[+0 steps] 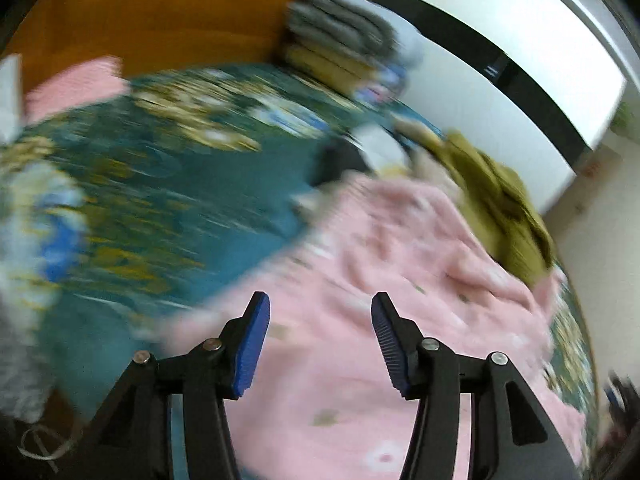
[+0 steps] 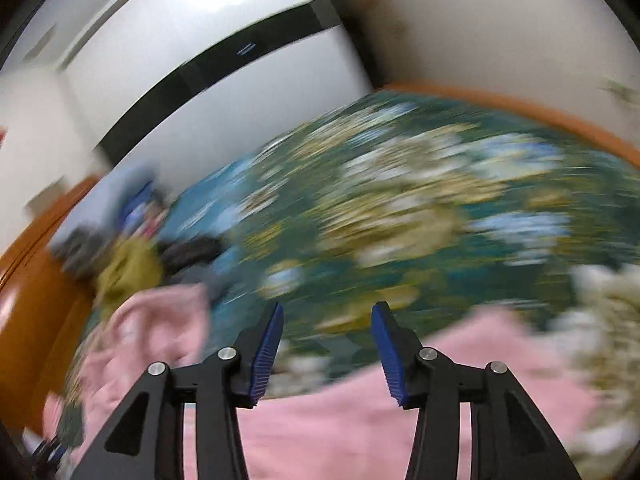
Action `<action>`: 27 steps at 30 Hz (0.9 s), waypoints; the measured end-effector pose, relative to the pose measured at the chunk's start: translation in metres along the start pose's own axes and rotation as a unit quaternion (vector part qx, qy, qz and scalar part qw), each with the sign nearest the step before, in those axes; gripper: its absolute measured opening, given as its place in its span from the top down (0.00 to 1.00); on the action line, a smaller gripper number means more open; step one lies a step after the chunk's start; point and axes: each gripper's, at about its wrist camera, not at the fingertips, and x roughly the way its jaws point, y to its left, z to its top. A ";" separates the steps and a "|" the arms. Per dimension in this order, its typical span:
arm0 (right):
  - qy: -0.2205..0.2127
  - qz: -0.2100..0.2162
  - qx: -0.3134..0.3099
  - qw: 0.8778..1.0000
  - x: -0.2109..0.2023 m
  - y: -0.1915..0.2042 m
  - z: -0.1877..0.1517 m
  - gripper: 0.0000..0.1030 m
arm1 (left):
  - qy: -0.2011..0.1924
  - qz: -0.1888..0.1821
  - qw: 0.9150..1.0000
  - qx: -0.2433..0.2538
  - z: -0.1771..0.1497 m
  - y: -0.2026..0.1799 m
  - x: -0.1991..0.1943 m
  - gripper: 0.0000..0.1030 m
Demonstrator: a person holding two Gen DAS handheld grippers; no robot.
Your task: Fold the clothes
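Note:
Both views are motion-blurred. A pink fleece garment (image 1: 400, 280) with small flower prints lies crumpled on a teal floral bedspread (image 1: 168, 184). My left gripper (image 1: 320, 312) is open and empty, hovering just above the pink garment. In the right wrist view the pink garment (image 2: 360, 420) spreads below my right gripper (image 2: 327, 320), which is open and empty above the garment's edge, with the bedspread (image 2: 400, 208) beyond. An olive-green garment (image 1: 500, 208) lies crumpled beside the pink one; it also shows in the right wrist view (image 2: 128, 268).
A stack of folded grey and mustard clothes (image 1: 340, 40) sits at the far side by the orange wooden headboard (image 1: 140, 12). A dark garment (image 2: 192, 256) lies near the olive one. A white wardrobe with a black band (image 2: 208, 72) stands beyond the bed.

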 end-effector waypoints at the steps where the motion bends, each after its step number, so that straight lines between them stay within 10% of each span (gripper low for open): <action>1: 0.007 0.012 -0.020 1.000 0.009 0.019 0.005 0.52 | 0.014 -0.013 1.000 0.012 -0.003 -0.008 0.009 0.47; 13: 0.185 0.079 -0.018 0.979 0.197 0.141 -0.063 0.54 | 0.017 -0.032 0.998 0.051 -0.010 -0.006 0.008 0.44; 18: 0.193 0.081 0.001 0.978 0.201 0.147 -0.073 0.88 | 0.028 -0.030 0.999 0.033 -0.010 0.003 0.015 0.44; 27: 0.010 0.007 -0.034 0.999 0.067 0.064 0.039 1.00 | 0.021 -0.013 0.999 0.034 -0.010 0.006 0.009 0.44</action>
